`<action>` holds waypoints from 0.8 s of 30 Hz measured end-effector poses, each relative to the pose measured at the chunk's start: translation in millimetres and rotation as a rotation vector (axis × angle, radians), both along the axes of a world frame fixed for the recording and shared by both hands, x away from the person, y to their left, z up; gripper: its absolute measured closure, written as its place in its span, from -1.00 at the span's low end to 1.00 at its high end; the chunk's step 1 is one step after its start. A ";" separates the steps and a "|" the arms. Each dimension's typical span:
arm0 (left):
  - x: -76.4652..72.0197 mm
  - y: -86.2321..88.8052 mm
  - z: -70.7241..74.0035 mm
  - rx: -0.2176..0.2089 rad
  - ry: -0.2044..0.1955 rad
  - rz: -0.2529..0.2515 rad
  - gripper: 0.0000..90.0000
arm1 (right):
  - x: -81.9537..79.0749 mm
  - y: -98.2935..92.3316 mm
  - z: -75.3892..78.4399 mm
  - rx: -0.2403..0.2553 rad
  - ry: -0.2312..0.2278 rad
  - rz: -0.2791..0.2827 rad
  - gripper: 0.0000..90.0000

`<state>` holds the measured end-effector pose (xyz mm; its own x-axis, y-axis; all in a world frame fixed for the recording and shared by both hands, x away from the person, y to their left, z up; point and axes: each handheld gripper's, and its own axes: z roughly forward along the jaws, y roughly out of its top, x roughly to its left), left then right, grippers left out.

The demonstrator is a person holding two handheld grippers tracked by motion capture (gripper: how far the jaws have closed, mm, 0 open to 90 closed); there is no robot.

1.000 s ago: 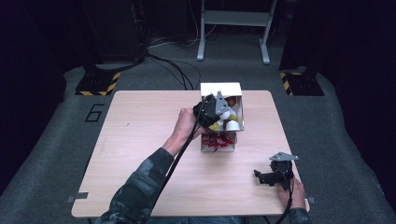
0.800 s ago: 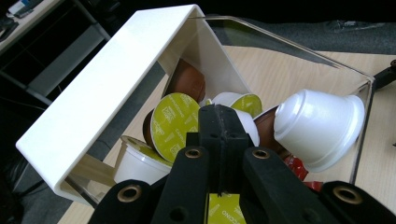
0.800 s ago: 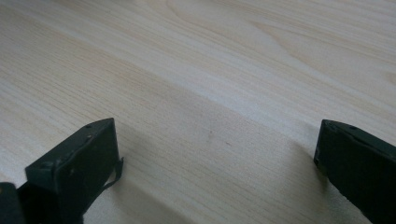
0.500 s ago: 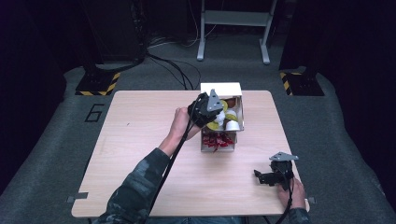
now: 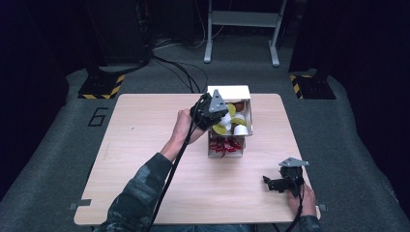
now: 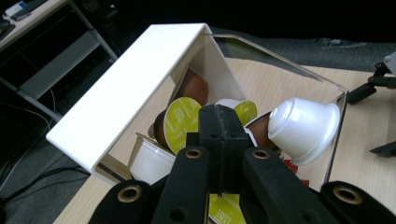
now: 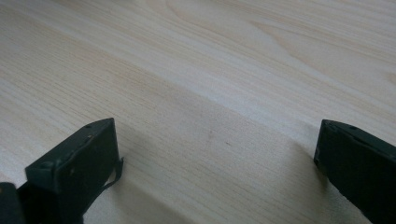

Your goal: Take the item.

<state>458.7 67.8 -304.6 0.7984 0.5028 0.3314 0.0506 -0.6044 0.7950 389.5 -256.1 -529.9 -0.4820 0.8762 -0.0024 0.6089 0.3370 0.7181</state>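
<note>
Left gripper: You held your left gripper (image 5: 216, 112) over the white box (image 5: 232, 90) near the table's (image 5: 145, 145) twelve o'clock edge, jaws pressed together on nothing.

Right gripper: Your right gripper (image 5: 283, 181) rested at the table's five o'clock corner, well apart from the box, jaws spread wide over bare wood.

Capsules: The coffee capsules (image 6: 303, 128) lay heaped in the box's far compartment; red items (image 5: 226, 145) filled the near one.

Doing the step well: To lift a capsule, you would likely have needed to part the jaws first, then come down on one loose capsule by its sides, clear of the clear wall (image 6: 334, 135).

Left gripper view: It showed a white capsule tipped on its side at two o'clock of the jaws, green-lidded capsules (image 6: 182, 121) and brown ones (image 6: 194, 88) behind them.

High view: It showed the two compartments and how far your hands stood apart.

Right gripper view: It showed wood grain between the open jaws.
</note>
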 end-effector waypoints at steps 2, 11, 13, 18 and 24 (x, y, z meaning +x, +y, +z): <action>-1.2 1.3 3.5 -0.003 -0.004 -0.001 1.00 | -0.1 0.3 0.0 0.004 0.001 -0.003 -1.00; -6.6 6.1 17.9 -0.015 -0.022 -0.011 1.00 | -0.3 0.9 -0.1 0.007 0.001 -0.012 -1.00; -7.6 7.4 20.6 -0.012 -0.024 -0.010 1.00 | 0.0 0.7 -0.1 0.005 -0.001 -0.009 -1.00; -12.3 11.3 27.3 -0.016 -0.027 -0.003 1.00 | 0.0 0.7 -0.1 0.005 -0.001 -0.008 -1.00; -17.0 18.2 32.9 -0.030 -0.035 0.001 1.00 | -0.2 0.9 -0.2 0.007 0.001 -0.011 -1.00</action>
<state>441.7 86.0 -271.6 0.7861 0.5138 0.3437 0.0231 -0.5800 0.8143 389.3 -255.2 -530.1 -0.4720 0.8816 0.0040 0.6131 0.3250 0.7200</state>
